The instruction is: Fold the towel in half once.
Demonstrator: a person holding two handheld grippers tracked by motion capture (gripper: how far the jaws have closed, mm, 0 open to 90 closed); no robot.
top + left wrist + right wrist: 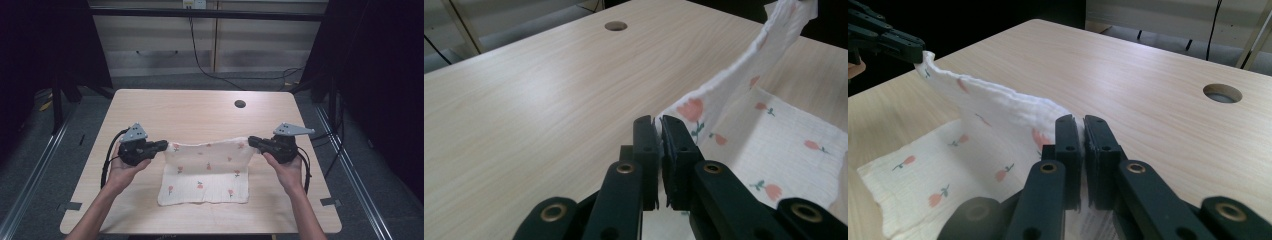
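Note:
A white cloth printed with small red flowers is stretched between both grippers over a light wooden table. Its far edge is lifted; its near part lies flat on the table. My left gripper is shut on the cloth's far left corner. My right gripper is shut on the far right corner. In the left gripper view the black jaws pinch the cloth, which rises toward the other gripper. In the right gripper view the jaws pinch the cloth, and the left gripper holds its other end.
A round cable hole sits in the table near the far right. Beyond the table is a floor with black cables and wooden cabinets. Bare tabletop lies behind and beside the cloth.

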